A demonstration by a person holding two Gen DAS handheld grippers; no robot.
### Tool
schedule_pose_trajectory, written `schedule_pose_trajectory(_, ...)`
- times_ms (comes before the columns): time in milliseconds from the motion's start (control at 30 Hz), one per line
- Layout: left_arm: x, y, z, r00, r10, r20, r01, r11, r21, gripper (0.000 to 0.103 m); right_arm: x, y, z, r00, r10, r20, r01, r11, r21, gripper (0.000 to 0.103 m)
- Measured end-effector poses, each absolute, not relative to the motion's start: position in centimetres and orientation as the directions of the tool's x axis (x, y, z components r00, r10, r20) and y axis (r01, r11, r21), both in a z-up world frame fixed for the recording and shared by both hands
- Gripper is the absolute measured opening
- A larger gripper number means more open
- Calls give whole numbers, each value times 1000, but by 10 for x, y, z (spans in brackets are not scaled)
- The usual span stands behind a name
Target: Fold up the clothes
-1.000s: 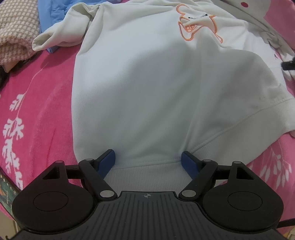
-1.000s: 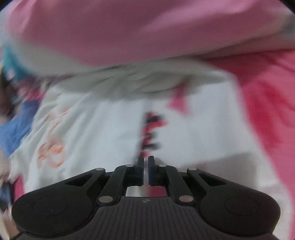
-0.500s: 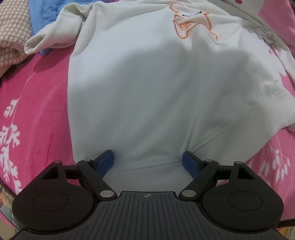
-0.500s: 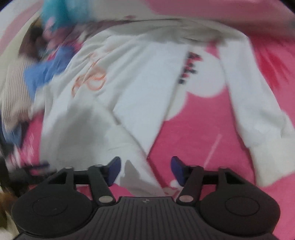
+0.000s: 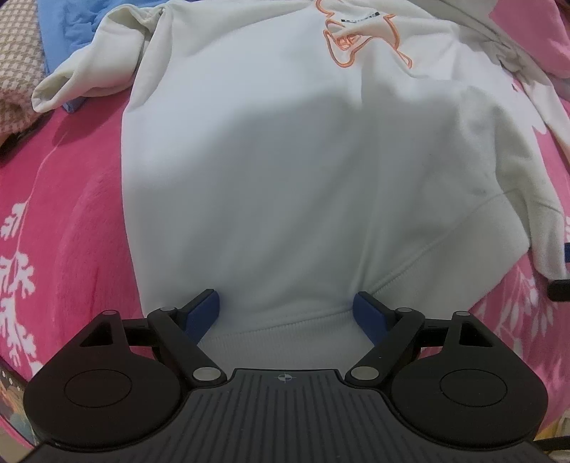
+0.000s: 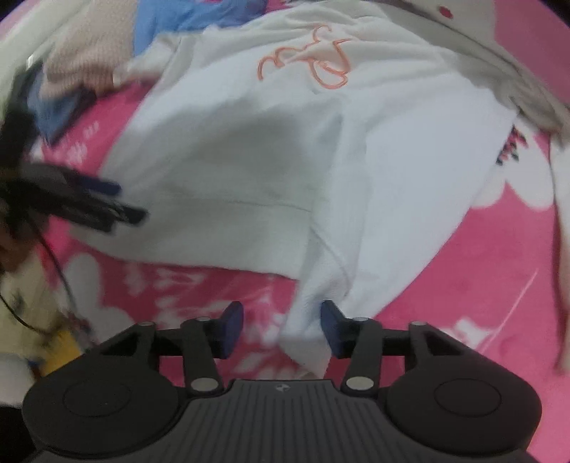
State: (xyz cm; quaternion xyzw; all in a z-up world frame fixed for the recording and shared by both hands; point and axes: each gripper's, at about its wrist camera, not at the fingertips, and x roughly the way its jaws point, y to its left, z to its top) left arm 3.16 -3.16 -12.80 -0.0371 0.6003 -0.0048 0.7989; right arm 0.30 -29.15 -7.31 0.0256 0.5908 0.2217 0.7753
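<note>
In the left wrist view a checked cloth (image 5: 16,67) fills the upper left corner, with a blue garment (image 5: 67,21) just right of it. Below them runs the pink blanket (image 5: 60,199), printed with white sprigs. A white sweatshirt (image 5: 302,171) lies spread flat on the blanket and takes up the middle of the frame. It is off-white and smooth, with few creases. Its left sleeve (image 5: 89,74) is bunched at upper left, over the edge of the blue garment. An orange outline print (image 5: 359,39) with a short line of dark lettering sits near the top centre. The ribbed hem (image 5: 281,338) runs along the bottom centre. The right side is folded in, so that a seam curves down toward the hem. The left hand-held gripper (image 5: 286,313) has its jaws wide, one blue pad on each side of the hem, pressed to the cloth but not pinching it. At the right edge part of the right hand-held gripper (image 5: 563,281) shows.

The right wrist view is blurred. The left gripper (image 6: 89,203) shows as a dark smear at middle left, at the sweatshirt's (image 6: 285,149) edge. The sweatshirt lies across the centre, orange print (image 6: 310,60) at upper middle. A folded corner (image 6: 310,320) hangs down to bottom centre. The right gripper (image 6: 283,327) is opening, with that corner between its jaws, against the right pad and clear of the left
</note>
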Motion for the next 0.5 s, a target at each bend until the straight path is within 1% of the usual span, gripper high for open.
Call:
schedule_pose_trajectory(100,31,-32,-128,282,-55,-958,-36,997,-68,84,4,-329,-69,215,485,-847,-106,874,474,51)
schedule_pose_trajectory(200,32,-31,-129,284,-58,-957,-36,997,-71,84,4,-376,-73,300,546,-782,138,786,602,51)
schedule_pose_trajectory(267,33,-27,-129,285,-59,-957,-37,997,-72,85,6,-402,-82,358,526,-771,260,737,624,51)
schedule_pose_trajectory(333,31,-26,-130,286,-58,-956,-35,997,-71,85,10,-420,-93,386,487,-783,350,709,613,51)
schedule_pose_trajectory(433,30,-27,-130,287,-56,-956,-35,997,-69,85,20,-421,-114,361,462,-810,395,712,581,48)
schedule_pose_trajectory(500,31,-27,-130,288,-55,-956,-35,997,-68,85,26,-416,-127,330,463,-823,403,719,566,41)
